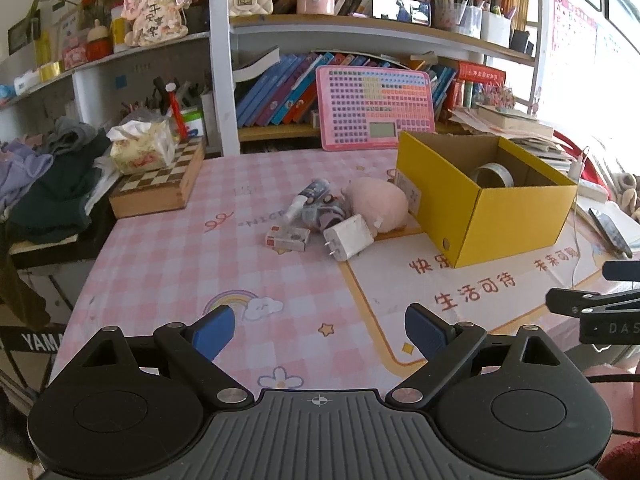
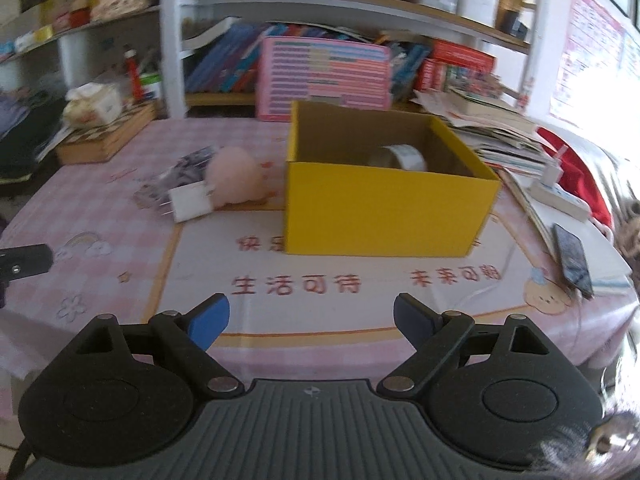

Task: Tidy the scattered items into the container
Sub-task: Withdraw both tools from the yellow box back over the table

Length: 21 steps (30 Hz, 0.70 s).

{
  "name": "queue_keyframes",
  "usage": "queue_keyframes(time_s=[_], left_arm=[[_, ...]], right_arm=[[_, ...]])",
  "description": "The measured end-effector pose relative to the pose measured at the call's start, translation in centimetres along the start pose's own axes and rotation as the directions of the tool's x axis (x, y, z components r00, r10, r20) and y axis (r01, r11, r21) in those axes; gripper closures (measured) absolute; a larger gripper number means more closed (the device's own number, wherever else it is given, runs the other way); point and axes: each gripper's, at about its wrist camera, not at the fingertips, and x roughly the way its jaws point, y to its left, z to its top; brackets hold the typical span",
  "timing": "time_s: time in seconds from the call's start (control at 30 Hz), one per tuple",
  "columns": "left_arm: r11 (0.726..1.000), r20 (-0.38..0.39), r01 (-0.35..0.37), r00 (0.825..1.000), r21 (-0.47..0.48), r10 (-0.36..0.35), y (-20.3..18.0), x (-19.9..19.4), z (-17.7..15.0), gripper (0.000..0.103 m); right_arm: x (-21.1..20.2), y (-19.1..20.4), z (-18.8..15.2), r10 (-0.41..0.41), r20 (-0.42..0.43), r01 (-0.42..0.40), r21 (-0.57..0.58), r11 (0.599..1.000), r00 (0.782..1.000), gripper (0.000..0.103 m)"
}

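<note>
Pink checked tablecloth [image 1: 168, 248] under yellow box [image 2: 384, 208], before crowded bookshelves [image 1: 360, 28].

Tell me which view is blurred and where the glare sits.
Right wrist view: motion-smeared, the yellow box and pink plush soft-edged. Left wrist view: sharp, the white charger crisp. Both: window glare washes out the right edge; fisheye bends the shelves.
</note>
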Motion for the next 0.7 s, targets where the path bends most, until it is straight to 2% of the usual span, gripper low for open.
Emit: queue_keyframes(time_s=[0.2, 0.43, 0.53, 0.7], left_arm=[[1.0, -0.02, 0.004, 1.0, 0.008, -0.004, 0.3, 0.0, -0.6, 0.009], [1.0, -0.033, -0.012, 0.999, 0.002, 0.012, 1.1, -0.1, -1.0, 0.009], [1.0, -0.041, -0.024, 0.999, -0.013, 0.024, 1.6, -0.2, -1.1, 0.003], [0.999, -0.05, -0.028, 0.998, -0.029, 0.027, 2.0, -0.2, -1.3, 0.002]], right_arm=[[0.2, 2.2, 0.1, 0.065, -0.009, -0.065, -0.07, 0.995, 0.998, 0.014], [0.5, 3.8, 0.7, 0.098, -0.01, -0.099, -0.107, 0.989, 0.995, 0.014], [0.8, 4.1, 1.0, 0.106, -0.009, -0.107, -0.116, 0.987, 0.994, 0.014], [1.2, 4.6, 1.2, 0.12, -0.017, -0.121, -0.134, 0.984, 0.993, 0.014]])
